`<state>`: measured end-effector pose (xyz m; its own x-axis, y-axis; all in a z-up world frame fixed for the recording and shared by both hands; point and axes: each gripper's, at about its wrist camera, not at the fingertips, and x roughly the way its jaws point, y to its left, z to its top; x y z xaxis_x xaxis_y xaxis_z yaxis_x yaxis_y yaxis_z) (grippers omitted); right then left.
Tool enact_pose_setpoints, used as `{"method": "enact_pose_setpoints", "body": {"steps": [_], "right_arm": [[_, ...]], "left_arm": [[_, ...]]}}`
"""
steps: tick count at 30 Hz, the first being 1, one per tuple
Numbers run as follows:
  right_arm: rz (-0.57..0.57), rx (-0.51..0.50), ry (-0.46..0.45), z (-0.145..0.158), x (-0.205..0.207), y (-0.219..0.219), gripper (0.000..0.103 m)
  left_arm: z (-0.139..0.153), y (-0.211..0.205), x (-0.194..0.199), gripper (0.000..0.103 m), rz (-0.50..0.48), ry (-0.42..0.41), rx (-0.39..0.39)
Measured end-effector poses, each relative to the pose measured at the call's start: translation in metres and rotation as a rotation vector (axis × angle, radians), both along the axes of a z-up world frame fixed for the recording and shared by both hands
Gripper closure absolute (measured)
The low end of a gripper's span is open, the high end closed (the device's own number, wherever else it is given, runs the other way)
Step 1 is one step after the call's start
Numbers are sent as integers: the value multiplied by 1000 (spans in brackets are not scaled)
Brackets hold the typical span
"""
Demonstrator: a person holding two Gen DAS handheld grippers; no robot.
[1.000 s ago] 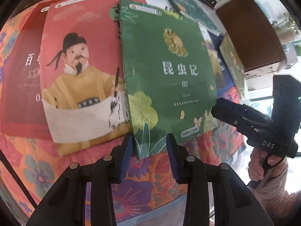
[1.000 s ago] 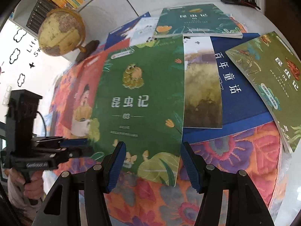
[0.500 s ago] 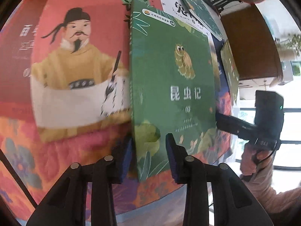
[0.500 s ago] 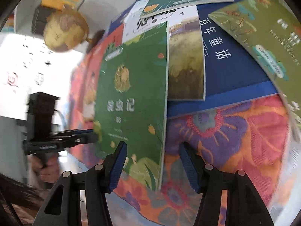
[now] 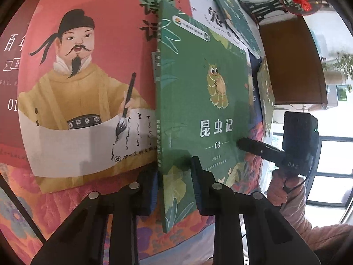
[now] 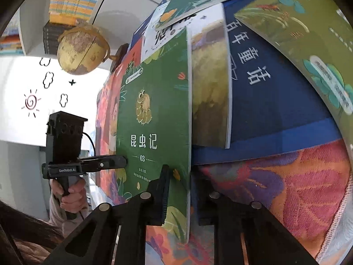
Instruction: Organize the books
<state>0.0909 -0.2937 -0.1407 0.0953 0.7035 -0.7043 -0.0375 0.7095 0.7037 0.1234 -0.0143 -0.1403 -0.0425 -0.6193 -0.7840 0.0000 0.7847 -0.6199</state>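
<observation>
The left tool is clenched on the near left corner of the thin green paperback with a caterpillar on its cover, one pad under the spine edge and one on the cover; its jaws have just been closing, with the book between them. The book's long axis runs straight away from this tool, spine on the left, and it looks tipped up off the books beneath it instead of lying flat (the fisheye makes the angle hard to judge). Just beside the spine lies a pink picture book with a robed man writing on a scroll, part of it under the green one.

Further right, the right tool grips the same book's near right corner at the open page edge, and its jaws too have just been closing on it. So both hands hold the near short edge, one at each corner, and neither is nearer than the other. The free far edge points away from the person, across the counter under its orange flowered cloth.

Right of the green book lie a white-and-ochre book, a dark blue book with white characters and an olive-green book, overlapping. I judge the coming move to be a lift towards the person, pivoting about the held edge, and the risk is the thin cover bending.
</observation>
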Motion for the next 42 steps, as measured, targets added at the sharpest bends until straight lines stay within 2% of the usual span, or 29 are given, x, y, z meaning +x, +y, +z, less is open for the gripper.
{"method": "enact_pose_setpoints", "body": {"steps": [8,10,13,15,17,21,24,25,27,28,29,32,36,42], "right_arm": [[27,-131,-73,19,-5,18,86],[32,-96,-66,23,-6,21,86],[62,-52,-43,26,-11,29,86],[93,-48,-18,20,-16,35,86],[92,-52,18,4,-15,37,86],[9,92,81,-17,-4,26,89],[34,37,43,-9,-5,32,89],[43,4,25,-4,-6,36,89],[51,-33,-4,5,-9,39,90],[56,-39,-19,10,-10,43,92],[64,-41,-39,18,-12,46,94],[135,-125,-109,40,-19,62,94],[206,-174,-165,57,-27,84,94],[229,-179,-193,64,-34,96,93]], "left_arm": [[11,-12,-9,81,-44,-75,97],[15,-15,-14,81,-86,-106,113],[13,-12,-23,81,-112,-72,120],[8,-5,-27,81,-101,-49,98],[1,3,-23,81,-70,-21,44],[-9,15,-14,83,-27,34,-29],[-6,14,-15,84,-24,28,-18],[-4,11,-17,85,-25,11,0],[8,0,-23,85,-54,-79,74],[17,-8,-26,85,-89,-134,122],[21,-12,-28,85,-107,-154,142],[26,-11,-30,85,-150,-162,164],[37,-9,-35,85,-174,-206,207],[52,5,-39,85,-177,-245,231]]}}
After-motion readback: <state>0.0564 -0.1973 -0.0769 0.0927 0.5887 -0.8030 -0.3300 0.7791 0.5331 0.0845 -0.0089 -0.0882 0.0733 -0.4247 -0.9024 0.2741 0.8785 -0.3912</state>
